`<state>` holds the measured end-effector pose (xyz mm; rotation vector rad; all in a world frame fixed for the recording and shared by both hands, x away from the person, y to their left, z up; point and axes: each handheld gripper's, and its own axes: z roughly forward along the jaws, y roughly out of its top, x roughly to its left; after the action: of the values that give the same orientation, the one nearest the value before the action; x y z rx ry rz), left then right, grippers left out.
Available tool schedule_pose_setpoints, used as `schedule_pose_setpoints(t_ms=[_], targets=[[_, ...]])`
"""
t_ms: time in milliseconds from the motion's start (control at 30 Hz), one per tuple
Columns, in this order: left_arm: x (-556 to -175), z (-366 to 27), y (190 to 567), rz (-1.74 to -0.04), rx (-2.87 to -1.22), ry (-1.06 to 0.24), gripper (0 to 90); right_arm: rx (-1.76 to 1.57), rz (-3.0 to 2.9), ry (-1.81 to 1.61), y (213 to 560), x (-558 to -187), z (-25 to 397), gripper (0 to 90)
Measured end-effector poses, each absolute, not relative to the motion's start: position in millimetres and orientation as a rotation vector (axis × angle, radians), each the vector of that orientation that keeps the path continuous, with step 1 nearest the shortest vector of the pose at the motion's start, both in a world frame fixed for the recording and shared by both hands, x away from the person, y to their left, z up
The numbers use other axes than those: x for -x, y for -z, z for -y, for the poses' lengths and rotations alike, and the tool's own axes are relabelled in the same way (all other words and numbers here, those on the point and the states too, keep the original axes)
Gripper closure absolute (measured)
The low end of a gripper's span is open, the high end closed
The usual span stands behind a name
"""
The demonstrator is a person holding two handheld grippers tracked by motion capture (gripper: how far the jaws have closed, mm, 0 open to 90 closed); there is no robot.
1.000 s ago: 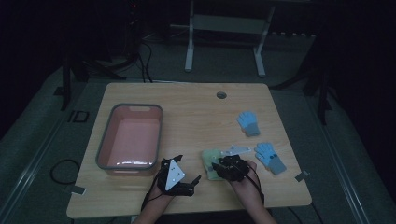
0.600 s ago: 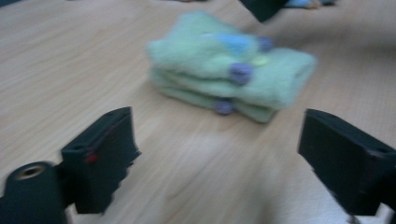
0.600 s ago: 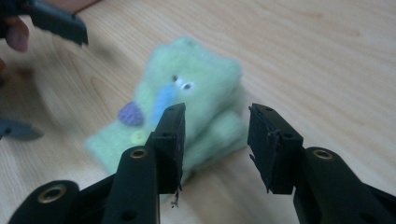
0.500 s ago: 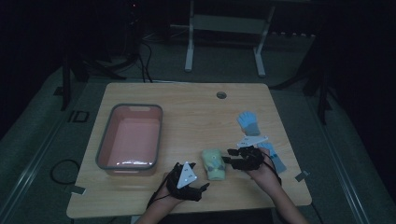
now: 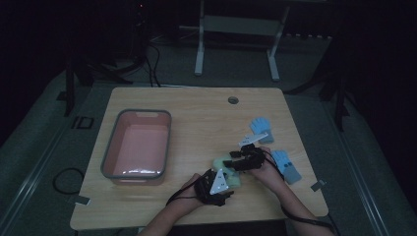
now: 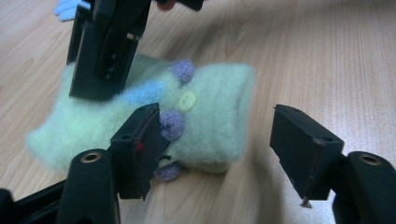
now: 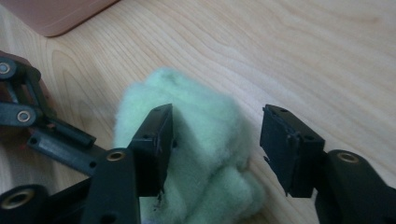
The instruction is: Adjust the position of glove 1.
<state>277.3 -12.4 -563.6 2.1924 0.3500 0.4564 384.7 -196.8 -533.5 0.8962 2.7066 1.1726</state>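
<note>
**Near front edge: both grippers on the green glove**

Near the table's (image 5: 162, 98) front edge, right of the tub (image 5: 137, 147), the green glove (image 5: 227, 167) lies flat. A second ago my right gripper (image 5: 236, 164) was on it, half a second ago off toward the blue gloves (image 5: 282, 164); now it's back. I read that as a re-grip, pick-up not started.

Right gripper (image 7: 215, 140): jaws wide apart, one pad against the fleece, nothing clamped. Left gripper (image 6: 215, 149): jaws spread, straddling the glove's (image 6: 187, 121) cuff end, gripping nothing.

Wooden table (image 5: 196, 113) bears pink bin (image 5: 137, 147), green glove (image 5: 227, 164), 2 blue gloves (image 5: 259, 127).
</note>
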Motion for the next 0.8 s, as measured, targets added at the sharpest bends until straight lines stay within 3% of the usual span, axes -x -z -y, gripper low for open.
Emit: schedule_pose_setpoints(t_ms=[233,500,633,800], targets=[[-278,20,570,-0.316,-2.242,-0.575,36.5,-0.994,-2.819,-1.164,548,-394,196,44.4],[-278,24,569,-0.314,-2.273,-0.656,61.0,-1.042,-2.858,-1.194,550,-396,195,57.6],[-287,18,561,-0.373,-2.268,-0.542,71.8,-1.046,-2.848,-1.202,547,-394,195,67.4],[-292,9,547,-0.387,-2.273,-0.511,74.9,-1.058,-2.815,-1.216,541,-392,194,70.8]])
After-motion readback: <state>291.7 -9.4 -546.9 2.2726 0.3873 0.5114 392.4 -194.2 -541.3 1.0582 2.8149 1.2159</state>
